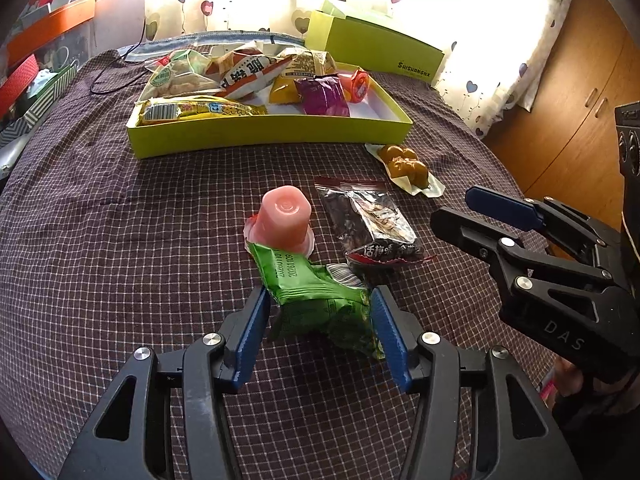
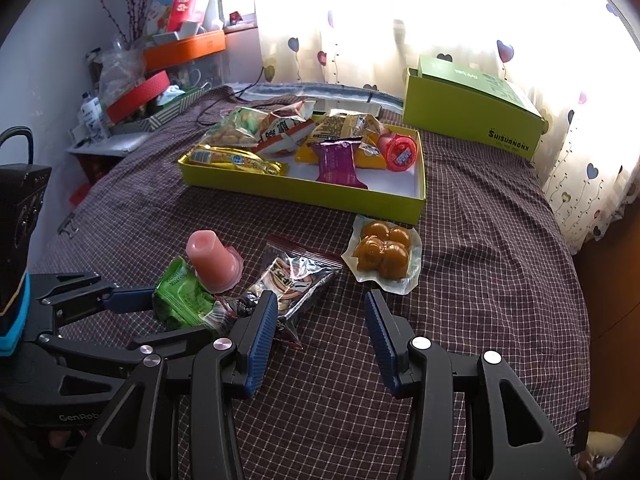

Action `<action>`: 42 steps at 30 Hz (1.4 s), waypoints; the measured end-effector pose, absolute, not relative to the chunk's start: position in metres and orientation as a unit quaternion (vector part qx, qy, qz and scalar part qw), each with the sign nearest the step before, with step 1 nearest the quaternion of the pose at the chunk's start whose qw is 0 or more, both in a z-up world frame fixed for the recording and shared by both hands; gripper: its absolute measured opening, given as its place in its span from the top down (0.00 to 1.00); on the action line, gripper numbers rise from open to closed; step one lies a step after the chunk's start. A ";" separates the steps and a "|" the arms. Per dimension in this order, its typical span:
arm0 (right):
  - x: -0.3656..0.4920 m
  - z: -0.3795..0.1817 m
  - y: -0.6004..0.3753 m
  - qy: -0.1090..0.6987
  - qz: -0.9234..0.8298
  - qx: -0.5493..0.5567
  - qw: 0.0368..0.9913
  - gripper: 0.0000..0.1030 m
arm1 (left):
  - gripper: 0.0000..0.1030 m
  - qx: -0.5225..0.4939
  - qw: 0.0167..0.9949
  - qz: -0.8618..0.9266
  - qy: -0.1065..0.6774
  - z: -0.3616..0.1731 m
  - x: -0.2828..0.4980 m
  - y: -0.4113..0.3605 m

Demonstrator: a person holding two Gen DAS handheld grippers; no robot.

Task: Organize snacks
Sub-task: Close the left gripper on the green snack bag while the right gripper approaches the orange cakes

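left gripper (image 1: 320,320): pads touching the green packet (image 1: 320,300), near centre
packet: light, crinkly, slippery; grab mid-body
right gripper (image 2: 320,336): wide open, empty

A home bedroom: a bed (image 2: 480,240) under a checked cover, heart-print curtains (image 2: 360,20) at the window, a wooden wardrobe (image 1: 580,100), cluttered shelves (image 2: 160,60).

"SHISHANGNX" on green box (image 1: 384,50)
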State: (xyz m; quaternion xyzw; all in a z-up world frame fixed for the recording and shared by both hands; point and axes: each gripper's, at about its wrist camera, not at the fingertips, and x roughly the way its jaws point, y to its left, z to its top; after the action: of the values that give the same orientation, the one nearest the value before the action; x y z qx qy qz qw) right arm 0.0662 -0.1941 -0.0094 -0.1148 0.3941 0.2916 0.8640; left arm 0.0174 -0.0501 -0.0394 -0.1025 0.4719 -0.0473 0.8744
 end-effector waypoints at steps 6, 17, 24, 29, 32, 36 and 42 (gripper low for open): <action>0.066 -0.013 -0.194 0.400 0.298 -0.110 0.860 0.57 | 0.44 -0.083 0.871 -0.029 0.483 -0.049 0.020 -0.050; 0.076 -0.022 -0.182 0.422 0.310 -0.082 0.848 0.56 | 0.44 -0.093 0.881 0.036 0.462 -0.046 0.008 -0.008; 0.091 -0.023 -0.189 0.421 0.286 -0.071 0.858 0.56 | 0.44 -0.112 0.885 0.053 0.449 -0.045 0.009 0.022; 0.106 -0.021 -0.200 0.418 0.256 -0.067 0.869 0.55 | 0.44 -0.121 0.891 0.037 0.436 -0.045 0.014 0.029; 0.113 -0.023 -0.204 0.420 0.247 -0.063 0.871 0.55 | 0.44 -0.120 0.894 0.026 0.432 -0.045 0.022 0.030; 0.122 -0.025 -0.206 0.421 0.242 -0.060 0.872 0.55 | 0.44 -0.125 0.897 0.004 0.425 -0.045 0.032 0.032; 0.134 -0.027 -0.205 0.418 0.238 -0.061 0.874 0.53 | 0.44 -0.131 0.895 -0.012 0.425 -0.047 0.041 0.036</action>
State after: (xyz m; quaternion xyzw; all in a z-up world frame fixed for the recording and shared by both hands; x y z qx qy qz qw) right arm 0.1338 -0.2055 -0.0273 -0.0608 0.4184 0.2380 0.8744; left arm 0.0415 0.0359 -0.0471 -0.1311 0.4252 -0.0117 0.8955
